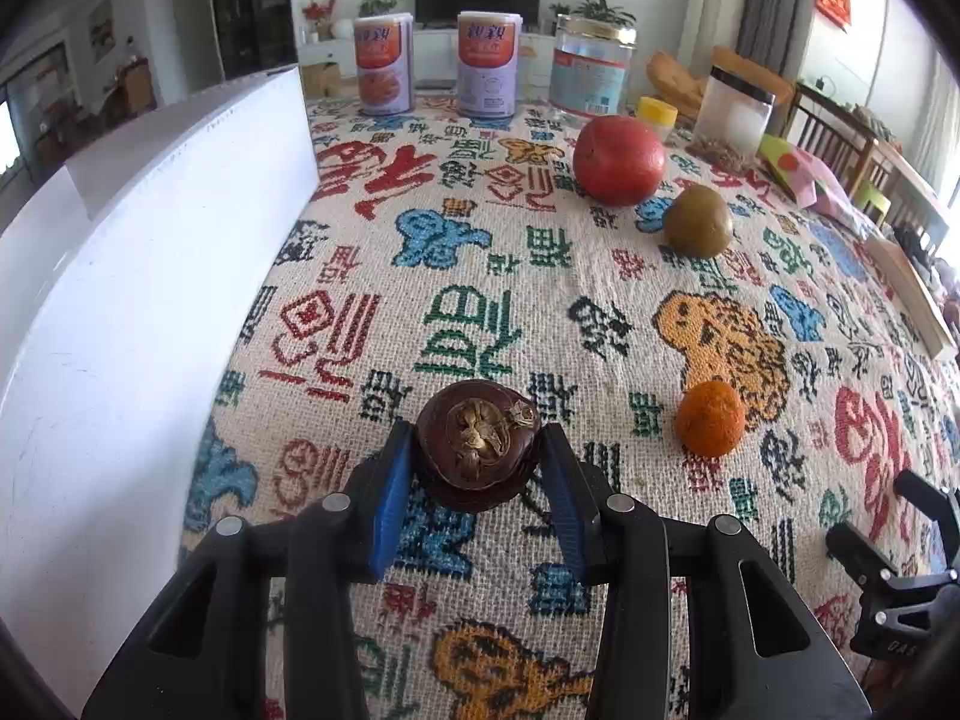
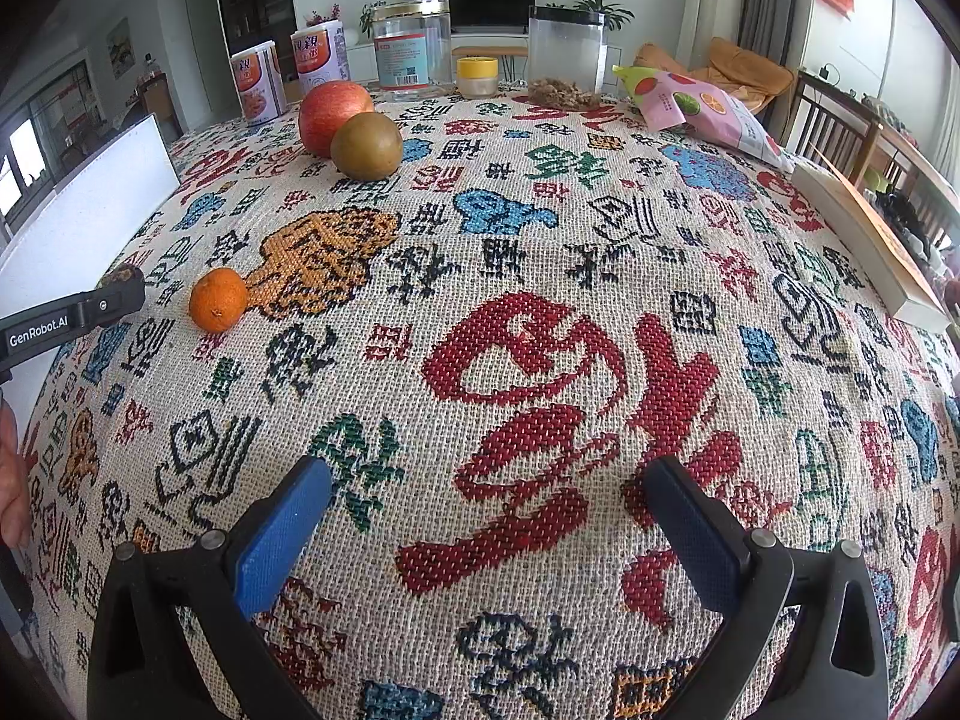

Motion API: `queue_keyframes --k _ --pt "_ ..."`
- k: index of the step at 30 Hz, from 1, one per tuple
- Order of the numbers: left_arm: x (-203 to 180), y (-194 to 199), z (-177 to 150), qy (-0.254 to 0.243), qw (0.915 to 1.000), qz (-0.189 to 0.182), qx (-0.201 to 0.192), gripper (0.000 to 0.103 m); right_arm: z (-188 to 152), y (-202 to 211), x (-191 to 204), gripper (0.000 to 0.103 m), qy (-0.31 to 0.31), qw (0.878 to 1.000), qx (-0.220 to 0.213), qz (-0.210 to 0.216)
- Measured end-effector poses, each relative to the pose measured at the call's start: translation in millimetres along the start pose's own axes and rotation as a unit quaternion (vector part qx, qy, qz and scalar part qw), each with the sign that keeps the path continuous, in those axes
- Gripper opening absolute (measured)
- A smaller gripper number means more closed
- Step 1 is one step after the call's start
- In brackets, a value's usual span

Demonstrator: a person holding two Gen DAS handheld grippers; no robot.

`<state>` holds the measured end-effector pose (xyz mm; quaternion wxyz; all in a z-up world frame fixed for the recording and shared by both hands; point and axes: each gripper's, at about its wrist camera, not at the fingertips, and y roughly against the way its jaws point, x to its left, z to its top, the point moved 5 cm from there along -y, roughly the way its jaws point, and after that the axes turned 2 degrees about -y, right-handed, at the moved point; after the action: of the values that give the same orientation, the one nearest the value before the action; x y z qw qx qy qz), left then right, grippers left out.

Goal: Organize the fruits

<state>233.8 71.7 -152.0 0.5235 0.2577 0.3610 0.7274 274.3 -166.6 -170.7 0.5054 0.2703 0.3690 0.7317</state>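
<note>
1. Left gripper (image 1: 477, 456): jaws closed in on a dark brown mangosteen (image 1: 477, 450). Left blue pad touches its side; at the right pad contact can't be confirmed, looks a hair apart. No earlier view given.
2. Mangosteen sits on the table (image 1: 510, 276) between the jaws, dried calyx facing up.
3. Right gripper (image 2: 489, 516): jaws wide open, nothing between them, only the woven cloth (image 2: 540, 360) with a large red character just ahead.
4. Small orange (image 1: 710, 418): just right of the left jaws, slightly ahead, on the table. In the right wrist view it lies far ahead-left of the right jaws.
5. Brownish-green round fruit (image 1: 698, 220) and red apple (image 1: 618, 159): well ahead-right of the left jaws, side by side, possibly touching.
6. White box (image 1: 120, 276): left of the left jaws, wall upright.
7. Writing: "GenRobot.AI" on the left gripper's arm (image 2: 42, 324) in the right wrist view. Two cans (image 1: 435, 63) far ahead with Chinese characters, not readable for sure. Clear jar (image 1: 591, 72) with blue label, text too small.
8. Pink snack bag (image 2: 702, 105) with citrus pictures, far ahead-right of the right jaws.
</note>
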Motion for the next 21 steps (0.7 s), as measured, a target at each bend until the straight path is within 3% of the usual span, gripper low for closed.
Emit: queue_keyframes --k 4,7,9,12,14,21 --pt "1 -2 -12 -0.007 0.9999 0.007 -0.004 0.044 0 0 0 0.103 0.0 1.0 0.0 0.0" --pt "0 -1 -15 -0.014 0.9997 0.018 -0.01 0.052 0 0 0 0.103 0.0 1.0 0.0 0.0" --pt "2 -1 -18 -0.016 0.9992 0.035 -0.01 0.083 0 0 0 0.103 0.0 1.0 0.0 0.0" --pt "4 -4 -21 -0.013 0.999 0.044 0.0 0.098 0 0 0 0.103 0.0 1.0 0.0 0.0" --pt "9 -8 -22 0.001 0.9991 0.041 0.007 0.103 0 0 0 0.103 0.0 1.0 0.0 0.0" --pt "10 -9 -24 0.01 0.9995 0.029 0.01 0.102 0 0 0 0.103 0.0 1.0 0.0 0.001"
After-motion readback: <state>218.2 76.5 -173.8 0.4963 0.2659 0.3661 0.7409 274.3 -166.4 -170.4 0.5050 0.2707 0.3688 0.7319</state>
